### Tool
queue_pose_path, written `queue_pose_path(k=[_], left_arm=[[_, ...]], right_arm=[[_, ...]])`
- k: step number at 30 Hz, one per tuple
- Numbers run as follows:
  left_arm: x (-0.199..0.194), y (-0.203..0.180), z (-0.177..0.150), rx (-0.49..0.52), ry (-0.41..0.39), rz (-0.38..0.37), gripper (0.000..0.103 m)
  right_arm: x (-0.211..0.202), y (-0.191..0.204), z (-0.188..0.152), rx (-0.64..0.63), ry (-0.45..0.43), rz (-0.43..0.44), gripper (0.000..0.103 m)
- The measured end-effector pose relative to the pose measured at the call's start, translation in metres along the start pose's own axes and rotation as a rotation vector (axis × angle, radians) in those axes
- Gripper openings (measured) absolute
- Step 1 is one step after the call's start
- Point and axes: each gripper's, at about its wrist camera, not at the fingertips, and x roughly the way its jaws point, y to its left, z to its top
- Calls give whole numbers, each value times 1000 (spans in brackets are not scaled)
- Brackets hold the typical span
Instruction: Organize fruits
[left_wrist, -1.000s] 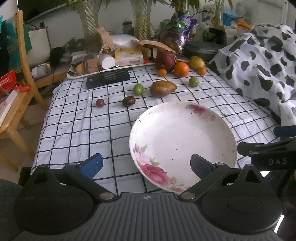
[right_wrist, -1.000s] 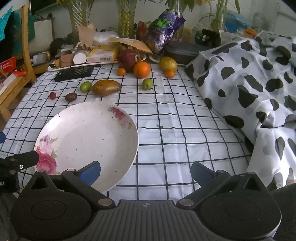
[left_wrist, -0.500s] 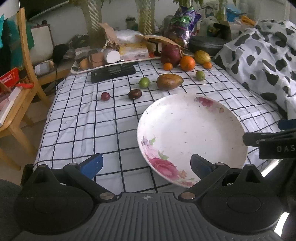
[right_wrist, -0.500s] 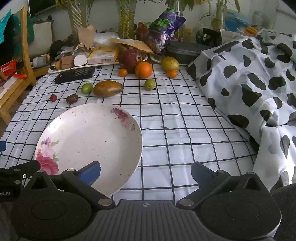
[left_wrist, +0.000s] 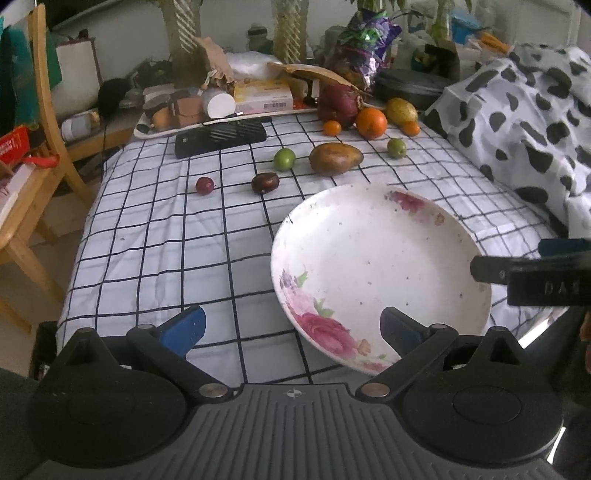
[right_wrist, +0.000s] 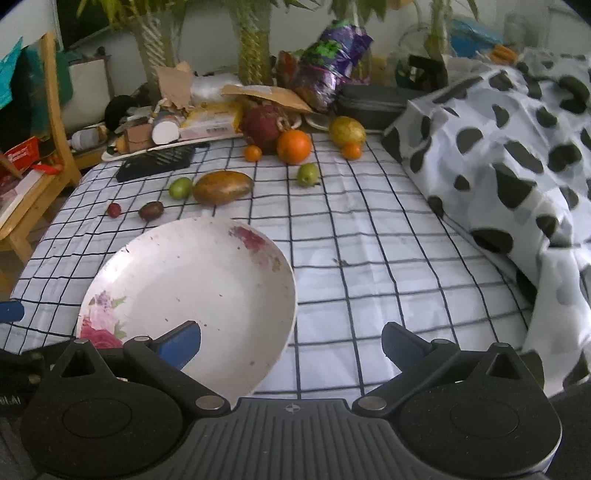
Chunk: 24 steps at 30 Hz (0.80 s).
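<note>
Nothing collected yet: the flowered plate (left_wrist: 369, 258) sits bare near the table's front edge, fruit like the mango (left_wrist: 334, 158) scattered toward twelve o'clock, left gripper (left_wrist: 291, 325) and right gripper (right_wrist: 291, 343) both spread, holding nothing.

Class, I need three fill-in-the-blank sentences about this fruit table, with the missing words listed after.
1. The plate holds ____ fruit.
2. The cloth has a ____ pattern.
3. Both tools, left and right, are ____.

Missing words: no; grid; open
</note>
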Motion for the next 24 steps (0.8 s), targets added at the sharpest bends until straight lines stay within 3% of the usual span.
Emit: queue_pose_path(k=[9, 21, 22, 23, 24], left_arm=[[10, 15, 22, 7, -44, -32, 102], [44, 45, 55, 51, -28, -30, 101], [46, 49, 58, 44, -30, -29, 99], [49, 54, 61, 33, -30, -30, 87], [52, 58, 64, 24, -24, -32, 84]], right_arm=[[14, 2, 12, -62, -26, 20, 103], [52, -9, 46, -109, -27, 12, 103], [55, -11, 49, -104, -21, 10, 103], [59, -12, 52, -99, -17, 9, 103], [62, -14, 54, -93, -13, 9, 103]])
